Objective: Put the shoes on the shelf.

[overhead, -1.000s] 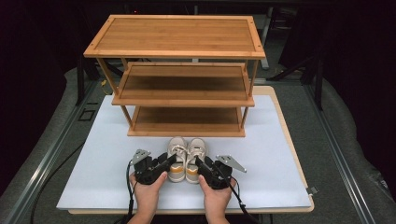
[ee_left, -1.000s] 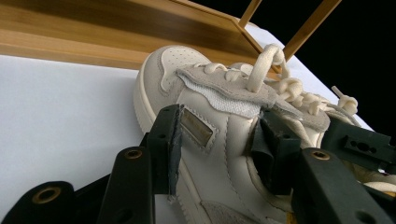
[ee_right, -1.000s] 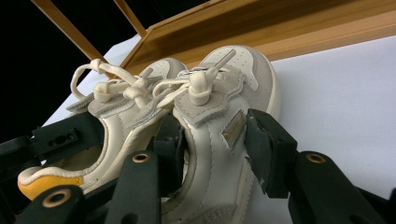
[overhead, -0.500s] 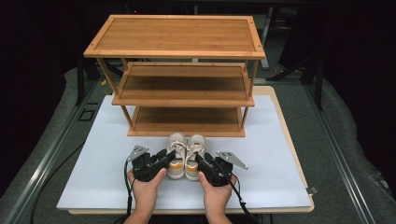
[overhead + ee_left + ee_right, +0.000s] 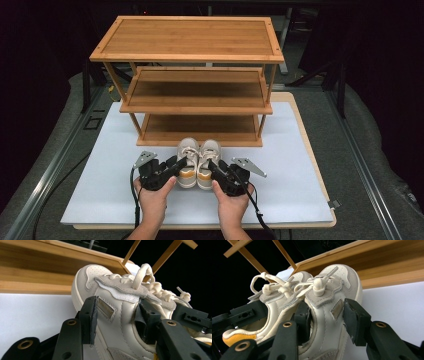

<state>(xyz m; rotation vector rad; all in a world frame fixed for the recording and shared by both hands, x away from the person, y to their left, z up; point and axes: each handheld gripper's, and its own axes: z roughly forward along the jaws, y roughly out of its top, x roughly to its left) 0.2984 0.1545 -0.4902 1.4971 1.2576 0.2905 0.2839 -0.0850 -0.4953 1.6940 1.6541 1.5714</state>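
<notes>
Two cream shoes, side by side, toes toward a three-tier wooden rack (image 5: 187,50) that stands on the white-covered bench (image 5: 300,190); all three shelves of the rack bare. Left shoe (image 5: 186,159): held in the left claw (image 5: 176,166), one jaw pressed to its outer side by a small metallic tag, the other tucked inside the collar, so the claw clamps the shoe's side wall. Right shoe (image 5: 207,158): held likewise in the right claw (image 5: 214,167), outer jaw on the flank by its own tag, inner jaw within the opening. Both shoes sit just in front of the rack's lowest shelf, between the two claws, heels toward the person's hands. Orange-yellow heel lining visible. Laces tied. Tags too small to read; no brand legible.
</notes>
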